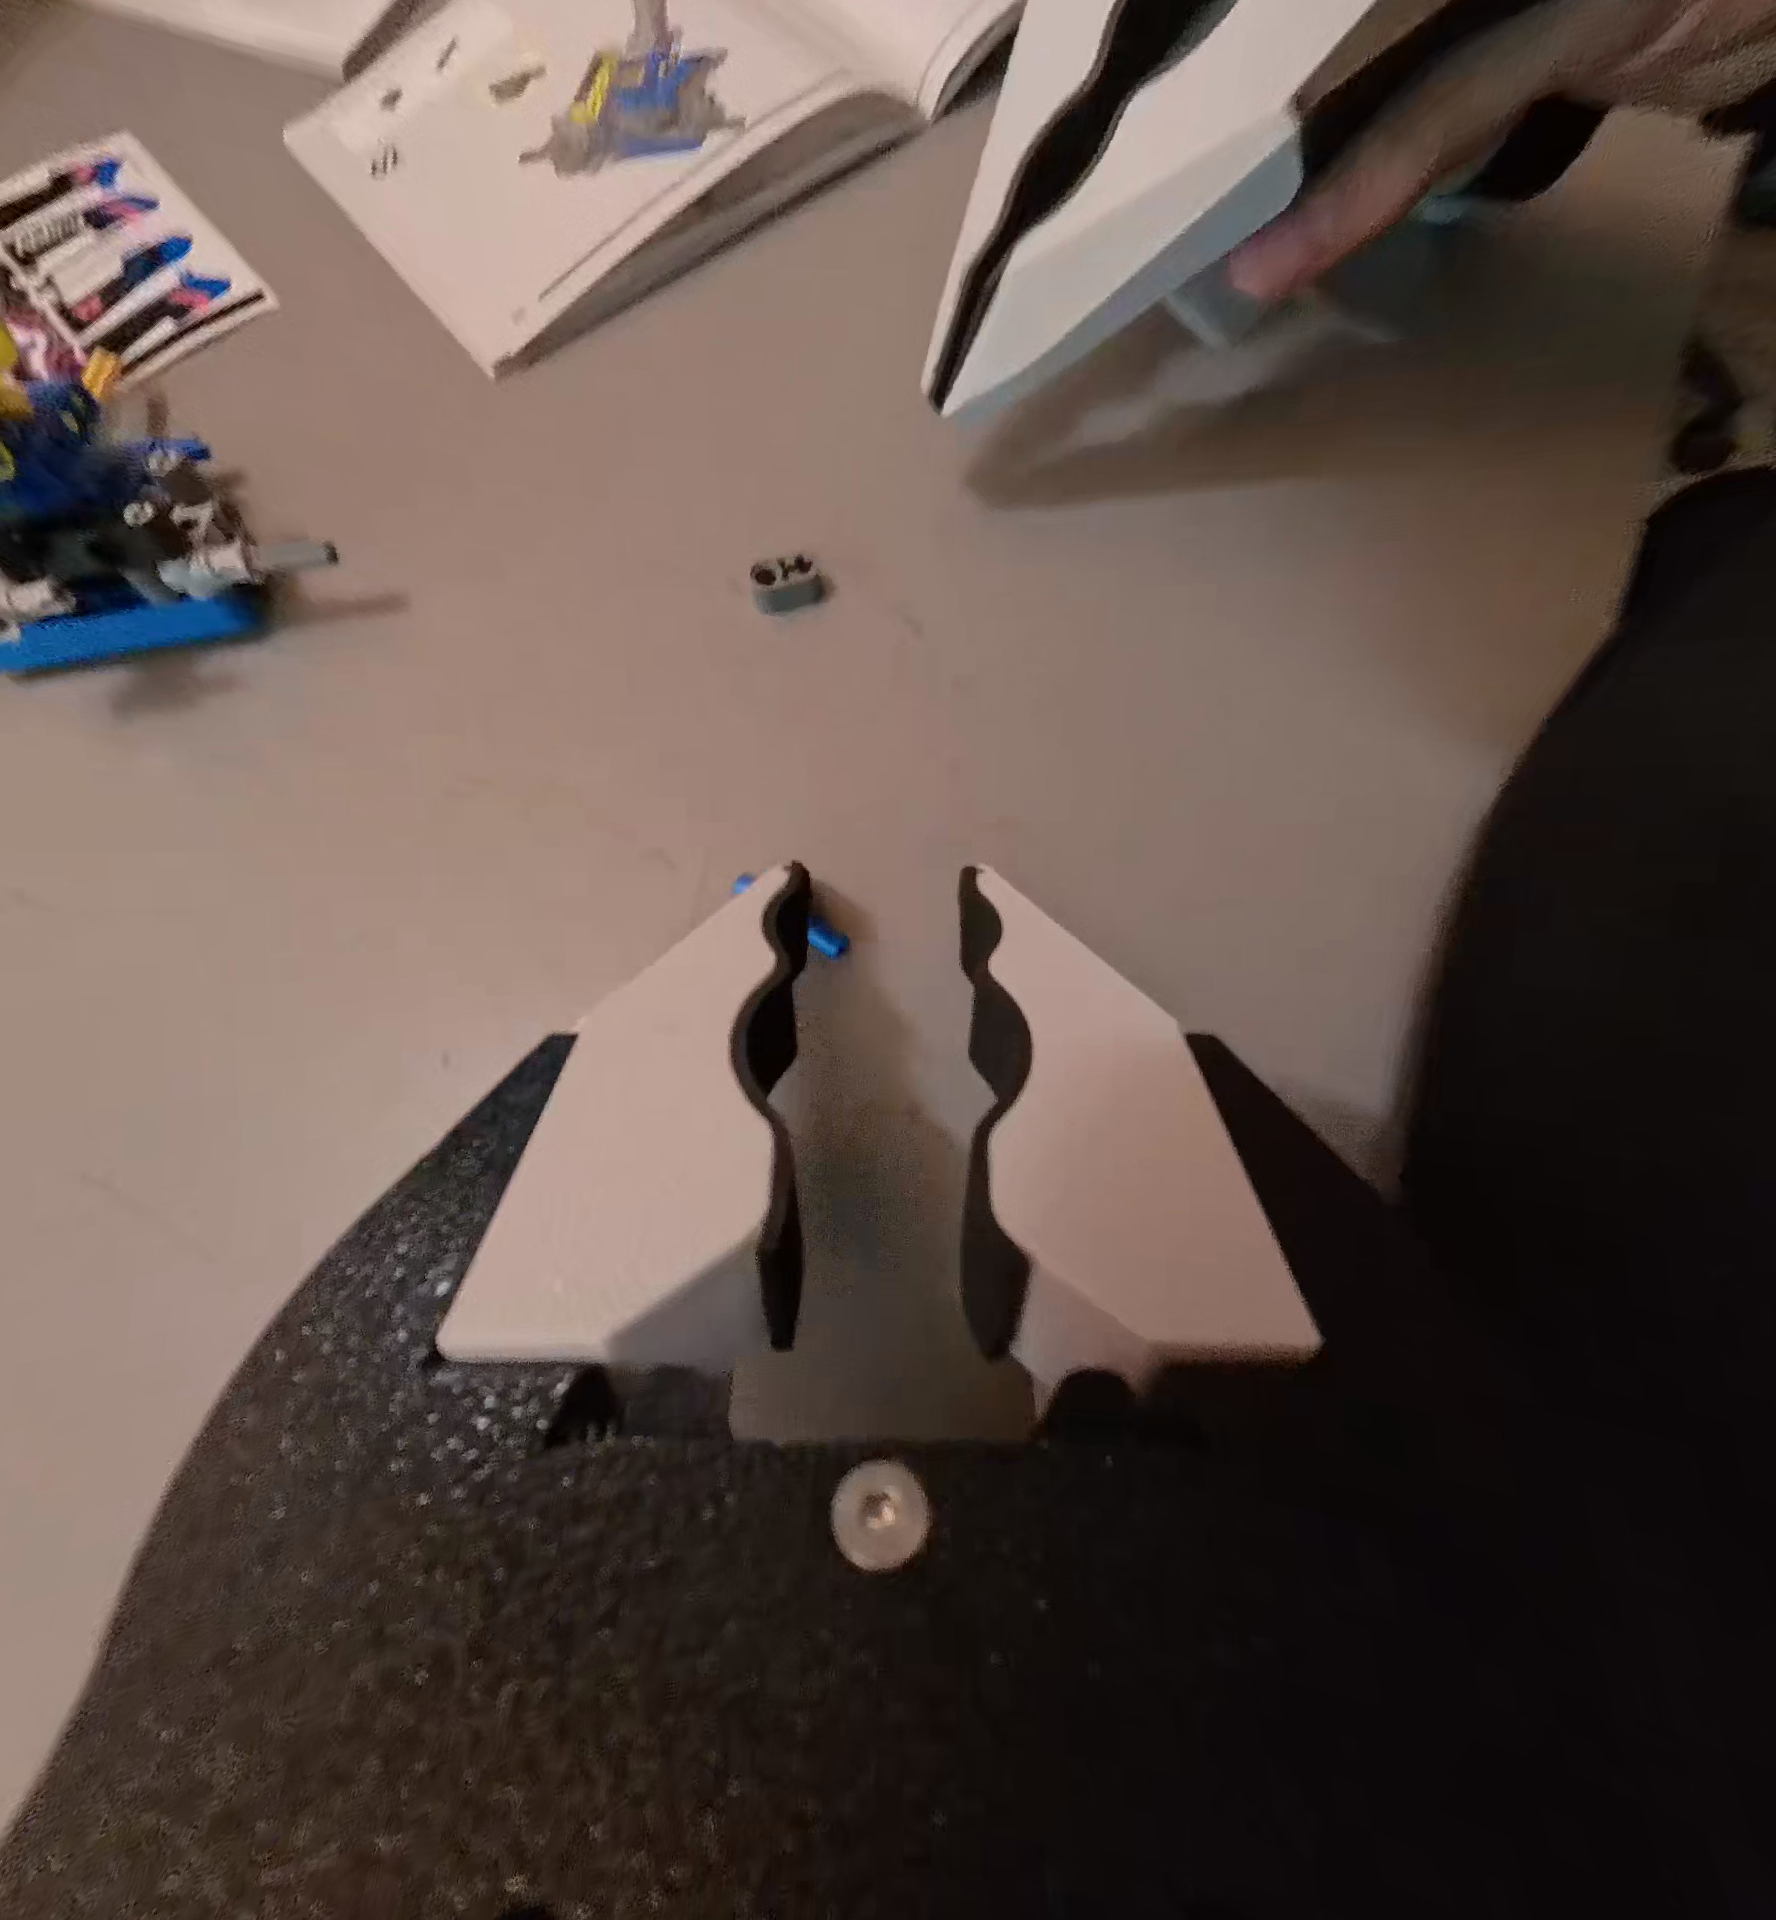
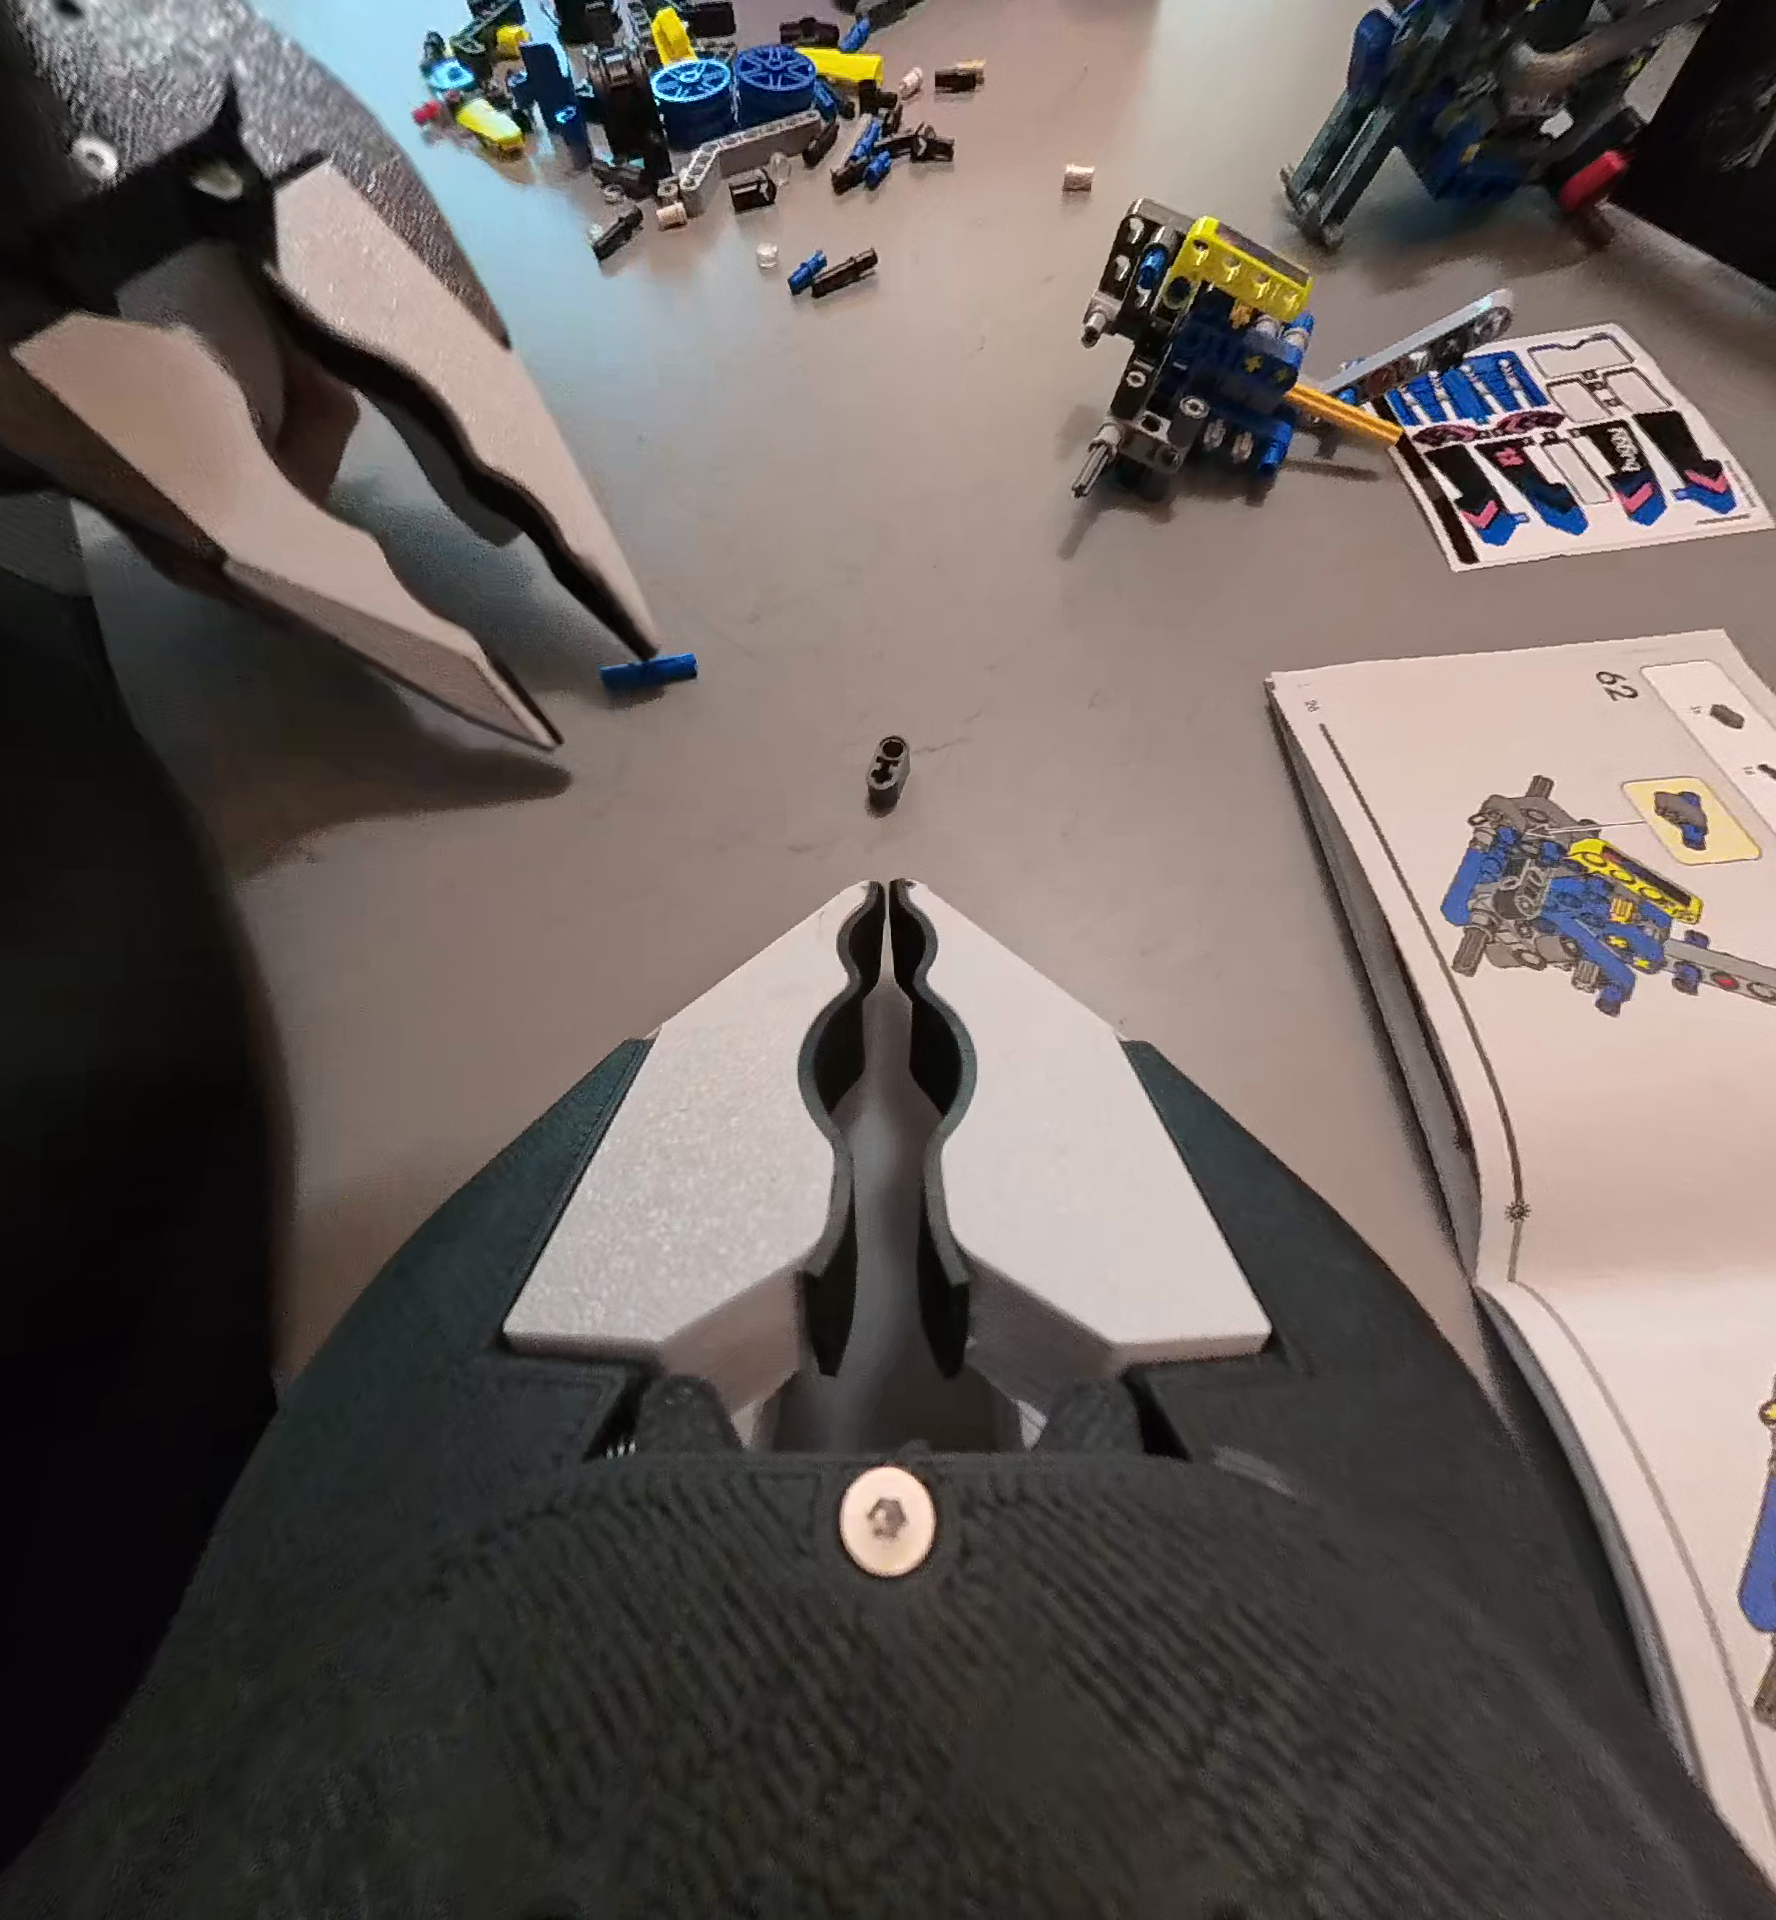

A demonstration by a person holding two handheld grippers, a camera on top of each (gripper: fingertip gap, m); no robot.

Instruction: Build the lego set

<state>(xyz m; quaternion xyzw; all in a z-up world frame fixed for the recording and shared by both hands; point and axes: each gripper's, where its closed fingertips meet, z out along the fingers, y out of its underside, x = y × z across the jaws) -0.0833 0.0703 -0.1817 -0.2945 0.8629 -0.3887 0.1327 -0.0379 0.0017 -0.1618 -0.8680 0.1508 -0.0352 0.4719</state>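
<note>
While both grippers hang low over the grey worktop, the scene reads as follows.

Step in hand: picking up small parts for the next building step, as I judge it; nothing is gripped yet.

Left gripper (image 1: 879,878): its jaws stand apart, empty. One fingertip is at the blue pin (image 2: 647,670), touching it or just beside it; which, I cannot tell. The pin lies flat on the worktop (image 2: 967,582).

Right gripper (image 2: 885,886): jaws pressed nearly together with only a thin slit, holding nothing. It points at the small dark grey connector (image 2: 889,771), which lies just ahead of the tips, apart from them.

Next move, my judgement: the left gripper must bring the pin between both fingers and close across its thin body. The pin is round, so it may roll away. The right gripper must first open before it can take the connector.

Task's thing: the half-built blue and yellow model (image 2: 1201,353) stands toward the far edge of the worktop, well apart from both grippers.

Other things: a sticker sheet (image 2: 1580,447) lies just beside the model; an open instruction booklet (image 2: 1590,1091) lies along the right edge; a heap of loose parts (image 2: 697,114) sits at the far edge.

Surface and room: matt grey, smooth, with faint scuffs. Of the room little shows.
</note>
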